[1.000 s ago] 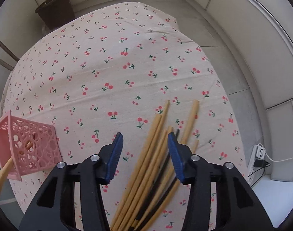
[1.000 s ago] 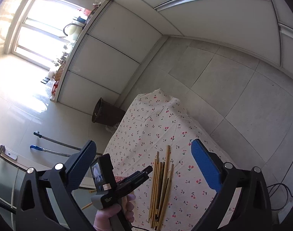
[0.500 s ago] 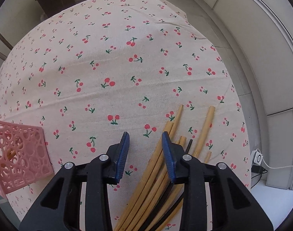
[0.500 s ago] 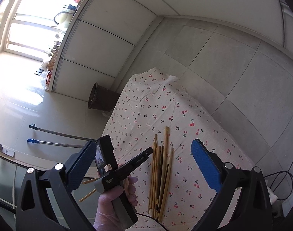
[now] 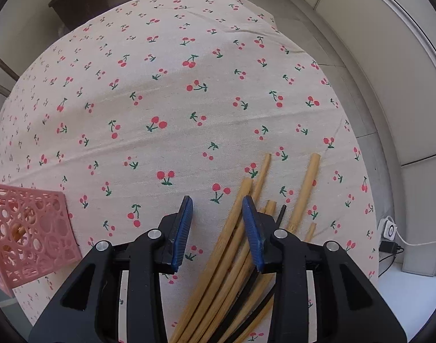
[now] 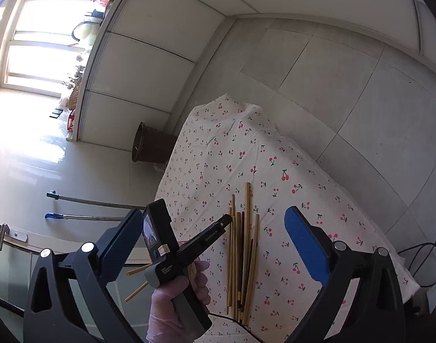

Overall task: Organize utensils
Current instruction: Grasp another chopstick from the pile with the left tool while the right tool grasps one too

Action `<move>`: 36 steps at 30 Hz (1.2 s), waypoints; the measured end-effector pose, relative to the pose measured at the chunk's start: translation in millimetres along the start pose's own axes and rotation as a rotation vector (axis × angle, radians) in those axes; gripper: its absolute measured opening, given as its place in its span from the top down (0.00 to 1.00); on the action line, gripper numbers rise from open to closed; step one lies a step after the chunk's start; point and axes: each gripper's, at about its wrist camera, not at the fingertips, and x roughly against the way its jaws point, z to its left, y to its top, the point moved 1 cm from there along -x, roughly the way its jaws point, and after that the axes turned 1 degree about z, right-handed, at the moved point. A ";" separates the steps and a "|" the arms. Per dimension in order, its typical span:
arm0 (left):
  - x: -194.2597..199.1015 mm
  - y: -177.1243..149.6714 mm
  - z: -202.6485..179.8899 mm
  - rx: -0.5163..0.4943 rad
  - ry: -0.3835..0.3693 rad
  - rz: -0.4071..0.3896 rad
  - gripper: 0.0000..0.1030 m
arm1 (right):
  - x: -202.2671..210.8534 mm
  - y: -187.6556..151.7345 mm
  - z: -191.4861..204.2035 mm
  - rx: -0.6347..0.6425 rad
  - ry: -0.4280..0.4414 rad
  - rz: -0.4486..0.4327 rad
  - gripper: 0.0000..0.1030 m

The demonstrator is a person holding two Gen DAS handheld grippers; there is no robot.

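Chopsticks (image 5: 232, 260) lie in a loose bundle on the cherry-print desk (image 5: 175, 100), fanned under and just right of your left tongs (image 5: 217, 228). The leftmost stick crosses the gap between the blue pads, which stand apart, gripping nothing. At the desk's left edge the pink basket (image 5: 32, 234) holds a few wooden sticks. Your right tongs (image 6: 218, 245) hang wide open above, well apart from the bundle (image 6: 242, 245). Compared with a second ago, your left tongs have narrowed and shifted left of the pile.
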 end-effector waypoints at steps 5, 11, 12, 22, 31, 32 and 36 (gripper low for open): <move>-1.5 -2.7 -7.9 -0.079 0.067 -0.001 0.67 | -5.6 0.1 -3.1 -0.010 -0.001 0.028 0.07; -0.9 -1.5 -19.8 -0.124 0.018 -0.012 0.90 | -10.6 1.7 -5.3 -0.008 -0.025 0.031 0.07; -0.5 0.1 -15.2 -0.097 -0.013 -0.014 0.90 | -13.3 2.0 -5.2 0.000 -0.035 0.038 0.07; 61.7 -26.9 -3.4 -0.155 0.045 -0.197 0.92 | -94.9 10.3 -7.5 0.075 -0.156 0.184 0.07; 157.8 -116.1 -14.4 -0.153 0.092 -0.429 0.93 | -169.1 5.8 -10.4 0.188 -0.322 0.273 0.51; 161.8 -124.1 -14.9 -0.154 0.105 -0.452 0.93 | -176.1 4.4 -10.2 0.182 -0.325 0.277 0.52; 183.9 -150.8 -2.2 -0.133 0.126 -0.503 0.93 | -197.4 -3.4 0.4 0.209 -0.364 0.259 0.60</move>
